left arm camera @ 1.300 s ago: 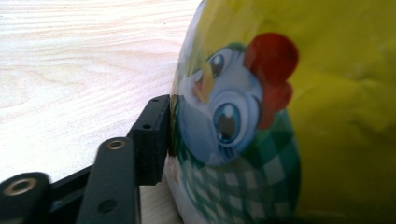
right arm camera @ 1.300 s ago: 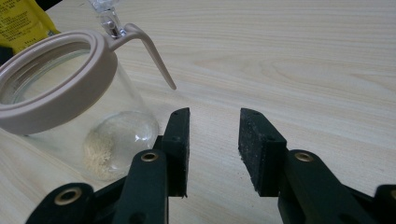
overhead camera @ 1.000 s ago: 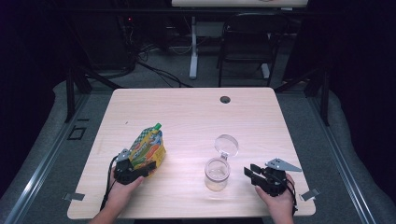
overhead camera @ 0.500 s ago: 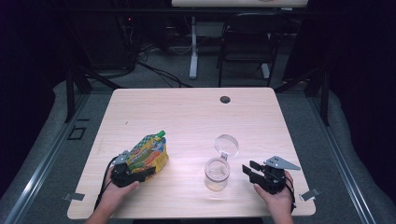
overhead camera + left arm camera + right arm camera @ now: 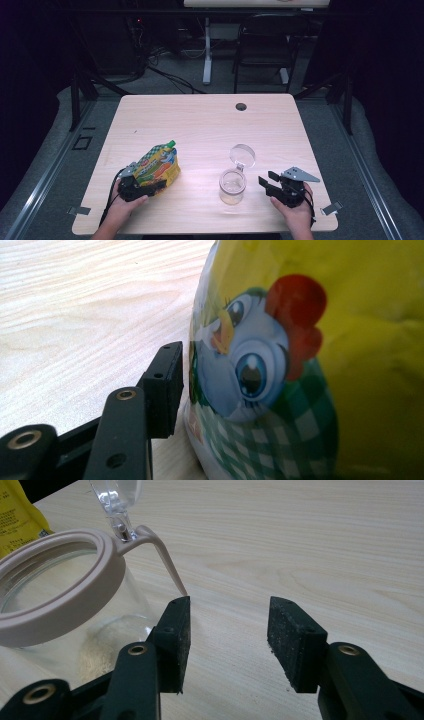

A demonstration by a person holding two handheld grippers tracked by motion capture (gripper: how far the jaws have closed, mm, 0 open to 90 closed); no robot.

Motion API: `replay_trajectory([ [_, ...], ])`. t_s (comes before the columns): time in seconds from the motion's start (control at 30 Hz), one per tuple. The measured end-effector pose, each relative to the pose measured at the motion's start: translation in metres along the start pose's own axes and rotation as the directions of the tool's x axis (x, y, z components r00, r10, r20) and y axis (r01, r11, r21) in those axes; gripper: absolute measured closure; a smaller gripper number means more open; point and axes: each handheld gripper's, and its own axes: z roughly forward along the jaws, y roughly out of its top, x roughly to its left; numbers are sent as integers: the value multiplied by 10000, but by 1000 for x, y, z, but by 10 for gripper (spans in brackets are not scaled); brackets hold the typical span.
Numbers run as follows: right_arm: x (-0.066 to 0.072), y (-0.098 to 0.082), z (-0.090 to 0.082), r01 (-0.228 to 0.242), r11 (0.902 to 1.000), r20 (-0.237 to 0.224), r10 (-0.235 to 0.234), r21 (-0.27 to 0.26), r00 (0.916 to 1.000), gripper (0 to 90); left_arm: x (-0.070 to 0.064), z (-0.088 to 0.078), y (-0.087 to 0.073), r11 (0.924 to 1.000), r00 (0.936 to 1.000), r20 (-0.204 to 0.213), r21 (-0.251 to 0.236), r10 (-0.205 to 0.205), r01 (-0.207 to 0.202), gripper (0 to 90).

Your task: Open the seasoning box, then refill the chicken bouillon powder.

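A yellow and green snack pouch [image 5: 157, 165] with a green cap stands tilted on the table [image 5: 200, 125] at the front left. My left gripper [image 5: 139, 188] reaches around its lower end. In the left gripper view the pouch [image 5: 310, 365] shows a cartoon chick, and the one visible pad [image 5: 169, 385] stands a sliver off it. These jaws have just been opening. A clear glass jar [image 5: 232, 186] with a beige rim has its hinged lid [image 5: 243, 155] flipped back. My right gripper [image 5: 266, 181] sits just right of the jar [image 5: 60, 605]. The right gripper [image 5: 230, 630] is open and empty, its jaws having just been opening.
A round cable hole [image 5: 241, 106] lies near the table's far edge. Beyond the table stand a chair [image 5: 262, 45] and a desk leg on the dark floor. Bare wood stretches across the middle and back of the table.
The pouch has sunk a little and its cap sits lower. The right gripper's jaws stand wider apart than before. Both hands stay in place.
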Motion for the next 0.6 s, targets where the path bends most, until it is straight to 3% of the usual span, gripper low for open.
replay_trajectory([
  [0.6, -2, -2, -2, -483, 9988, -169, 481, -114, 9987, 473, -4, 3, 2, 9999, 9998, -179, -59, 84, -85, 524],
])
